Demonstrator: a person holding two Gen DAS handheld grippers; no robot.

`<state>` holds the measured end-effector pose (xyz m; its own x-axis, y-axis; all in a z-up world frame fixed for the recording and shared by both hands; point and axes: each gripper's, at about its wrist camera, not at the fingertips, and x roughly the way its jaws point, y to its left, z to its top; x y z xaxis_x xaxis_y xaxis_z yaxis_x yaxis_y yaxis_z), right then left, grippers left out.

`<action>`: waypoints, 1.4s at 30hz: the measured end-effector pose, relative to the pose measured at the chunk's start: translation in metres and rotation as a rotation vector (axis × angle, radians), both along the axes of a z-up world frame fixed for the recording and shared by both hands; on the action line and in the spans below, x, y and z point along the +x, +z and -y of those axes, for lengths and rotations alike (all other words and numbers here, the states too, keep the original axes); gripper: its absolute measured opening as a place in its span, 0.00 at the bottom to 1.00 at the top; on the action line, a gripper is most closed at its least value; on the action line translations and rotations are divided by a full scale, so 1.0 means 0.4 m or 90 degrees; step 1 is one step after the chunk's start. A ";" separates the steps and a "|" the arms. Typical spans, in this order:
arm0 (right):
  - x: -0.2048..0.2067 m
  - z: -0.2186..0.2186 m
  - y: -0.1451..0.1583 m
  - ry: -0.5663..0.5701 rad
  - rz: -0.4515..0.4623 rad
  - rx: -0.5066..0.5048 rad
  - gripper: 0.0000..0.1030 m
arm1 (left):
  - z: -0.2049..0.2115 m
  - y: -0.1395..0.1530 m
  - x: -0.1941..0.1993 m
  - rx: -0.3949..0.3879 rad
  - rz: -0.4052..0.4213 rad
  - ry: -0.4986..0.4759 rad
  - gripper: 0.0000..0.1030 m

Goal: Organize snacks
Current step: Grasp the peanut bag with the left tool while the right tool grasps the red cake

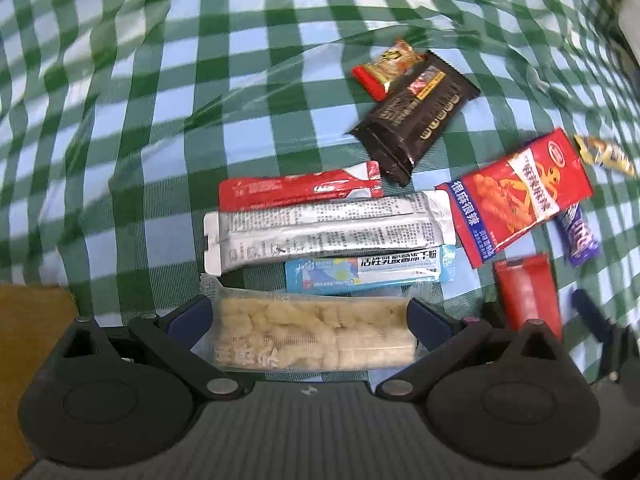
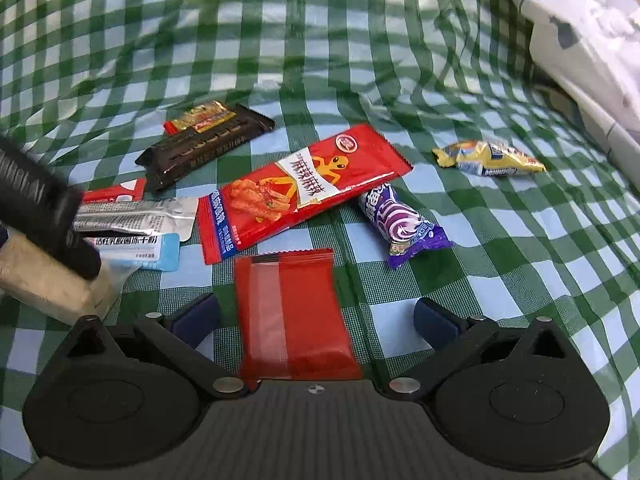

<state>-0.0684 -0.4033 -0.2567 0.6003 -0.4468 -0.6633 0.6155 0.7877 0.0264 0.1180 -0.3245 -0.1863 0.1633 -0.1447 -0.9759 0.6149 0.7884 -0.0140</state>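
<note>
Two low, close views; shared snacks (image 1: pixel 332 232)

L gripper (image 1: pixel 312 312): fingers spread wide, blue pads (image 1: pixel 426 322) touching both ends of clear snack pack (image 1: pixel 316 334), held crosswise, low over cloth. R gripper (image 2: pixel 316 316): jaws wide apart, pads (image 2: pixel 434 322) clear of red packet (image 2: pixel 294 316) lying btwn them. L gripper body at R view's left edge, near.

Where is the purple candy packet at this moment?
In the right wrist view the purple candy packet lies right of centre on the checked cloth, its top end tucked under the big red snack bag.
</note>
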 end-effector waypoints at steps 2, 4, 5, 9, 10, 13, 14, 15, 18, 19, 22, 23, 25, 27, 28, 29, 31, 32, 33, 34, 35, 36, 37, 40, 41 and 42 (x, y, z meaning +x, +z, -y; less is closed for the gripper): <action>-0.005 0.002 -0.001 0.004 0.007 -0.004 1.00 | 0.000 -0.002 0.009 -0.003 -0.012 0.005 1.00; -0.003 0.001 0.001 0.004 0.007 -0.005 1.00 | 0.008 -0.002 0.011 -0.016 -0.024 0.001 1.00; -0.001 0.001 0.001 0.004 0.007 -0.005 1.00 | 0.016 -0.004 0.011 -0.017 -0.029 -0.002 1.00; 0.000 0.002 0.001 0.003 0.007 -0.003 1.00 | 0.058 -0.001 -0.012 -0.033 -0.068 -0.031 1.00; 0.000 0.004 0.002 0.003 0.008 -0.003 1.00 | 0.066 -0.002 -0.020 -0.034 -0.074 -0.042 1.00; -0.002 -0.001 0.002 0.001 0.010 -0.004 1.00 | 0.074 -0.012 -0.041 -0.022 -0.065 -0.080 1.00; -0.002 0.000 0.002 0.001 0.011 -0.004 0.99 | 0.071 -0.019 -0.043 -0.022 -0.065 -0.087 1.00; -0.003 -0.002 0.001 0.002 0.011 -0.005 0.99 | 0.065 -0.020 -0.043 -0.030 -0.063 -0.087 1.00; -0.007 -0.005 0.000 0.002 0.014 -0.006 1.00 | 0.032 -0.022 -0.041 -0.031 -0.076 -0.076 1.00; -0.007 -0.004 0.000 0.003 0.014 -0.006 1.00 | 0.013 -0.024 -0.042 -0.031 -0.090 -0.071 1.00; -0.014 -0.004 0.001 0.006 0.014 -0.002 1.00 | -0.046 -0.038 -0.043 0.009 -0.128 -0.059 1.00; -0.015 -0.005 0.001 0.005 0.015 -0.002 1.00 | -0.065 -0.034 -0.049 0.015 -0.116 -0.065 1.00; -0.018 -0.005 0.001 0.006 0.016 -0.002 1.00 | -0.081 -0.009 -0.059 0.014 -0.078 -0.103 1.00; -0.021 -0.009 0.000 0.004 0.017 -0.001 1.00 | -0.069 0.027 -0.070 0.005 -0.029 -0.155 1.00; -0.022 -0.008 0.000 0.003 0.017 -0.001 1.00 | -0.056 0.043 -0.077 0.003 -0.007 -0.181 1.00; -0.022 -0.008 0.000 0.003 0.017 -0.002 1.00 | -0.037 0.053 -0.083 0.006 0.007 -0.204 1.00; -0.022 -0.007 0.000 0.003 0.017 -0.001 1.00 | -0.001 0.060 -0.096 0.015 0.020 -0.257 1.00; -0.023 -0.007 -0.001 0.003 0.017 0.000 1.00 | 0.025 0.054 -0.109 0.017 0.027 -0.285 1.00; -0.023 -0.007 -0.001 0.004 0.016 0.001 1.00 | 0.031 0.053 -0.124 0.019 0.037 -0.310 1.00; -0.023 -0.006 -0.002 0.004 0.016 0.002 1.00 | 0.038 0.047 -0.135 0.024 0.047 -0.337 1.00; -0.023 -0.005 -0.002 0.004 0.016 0.001 1.00 | 0.048 0.036 -0.144 0.034 0.058 -0.361 1.00; -0.023 -0.006 -0.002 0.004 0.016 0.000 1.00 | 0.059 0.024 -0.154 0.045 0.067 -0.381 1.00; -0.022 -0.005 -0.002 0.005 0.016 0.000 1.00 | 0.061 0.014 -0.162 0.053 0.075 -0.398 1.00; -0.021 -0.004 -0.002 0.010 0.016 -0.002 0.99 | 0.076 -0.012 -0.183 0.063 0.098 -0.435 0.95; -0.020 -0.005 -0.001 0.011 0.015 -0.003 0.99 | 0.080 -0.017 -0.190 0.063 0.106 -0.443 0.88; -0.021 -0.006 0.000 0.011 0.014 -0.006 0.99 | 0.080 -0.022 -0.198 0.067 0.115 -0.452 0.68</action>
<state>-0.0767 -0.4007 -0.2569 0.6228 -0.4416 -0.6459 0.6005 0.7989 0.0328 0.0389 -0.3564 -0.1951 0.2250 -0.1827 -0.9571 0.9630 0.1915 0.1898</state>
